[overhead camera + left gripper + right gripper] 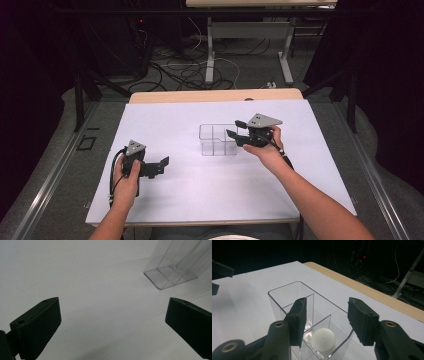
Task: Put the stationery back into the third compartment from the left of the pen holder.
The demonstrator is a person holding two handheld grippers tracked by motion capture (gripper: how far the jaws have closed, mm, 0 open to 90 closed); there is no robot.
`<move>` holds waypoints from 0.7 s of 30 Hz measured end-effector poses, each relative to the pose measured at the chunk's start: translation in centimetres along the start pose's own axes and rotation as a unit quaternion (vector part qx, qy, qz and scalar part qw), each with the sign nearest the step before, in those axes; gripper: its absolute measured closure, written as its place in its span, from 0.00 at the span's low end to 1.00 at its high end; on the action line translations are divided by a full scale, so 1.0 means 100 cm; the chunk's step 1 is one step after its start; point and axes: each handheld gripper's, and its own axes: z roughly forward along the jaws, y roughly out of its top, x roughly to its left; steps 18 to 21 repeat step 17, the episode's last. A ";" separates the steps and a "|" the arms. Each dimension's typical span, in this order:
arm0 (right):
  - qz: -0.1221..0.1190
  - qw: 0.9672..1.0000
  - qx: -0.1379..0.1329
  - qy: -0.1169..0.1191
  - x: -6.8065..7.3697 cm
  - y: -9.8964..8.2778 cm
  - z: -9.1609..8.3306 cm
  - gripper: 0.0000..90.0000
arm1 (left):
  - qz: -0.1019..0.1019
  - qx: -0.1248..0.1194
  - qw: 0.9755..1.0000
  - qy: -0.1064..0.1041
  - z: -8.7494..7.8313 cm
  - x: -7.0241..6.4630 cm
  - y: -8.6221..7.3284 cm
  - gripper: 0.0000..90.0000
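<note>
One clear box (218,139) stood near the middle of the white bench (200,185), upright and open at the top, its inner walls dividing it into compartments; the exact number of compartments could not be settled, though at least three were visible in the right gripper view. One white ball (323,339) lay at the bottom of the compartment nearest the right gripper (325,320), resting on the box floor and touching neither pad. The right gripper was held directly over that corner of the box, jaws parted to a moderate gap with nothing between them and the ball below; this position is consistent with a ball having been let go into the compartment, and the jaws were judged wide enough for it to have passed through. In the high view the right gripper (235,129) sat at the right edge of the box, pointing across its rim, which kept the release point above the intended cell rather than the neighbouring ones. The left gripper (161,165) rested low over bare bench, well apart from the box, on the left side; its jaws stood wide in the left gripper view and held nothing. That hand appeared parked clear of the work so as not to obstruct the drop. Count: one box, one ball, two grippers. No further balls were seen on the bench.
</note>
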 end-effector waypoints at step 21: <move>0.029 0.998 0.024 -0.045 0.001 -0.006 -0.043 0.17 | -0.001 0.003 1.000 0.001 0.000 0.000 0.000 0.00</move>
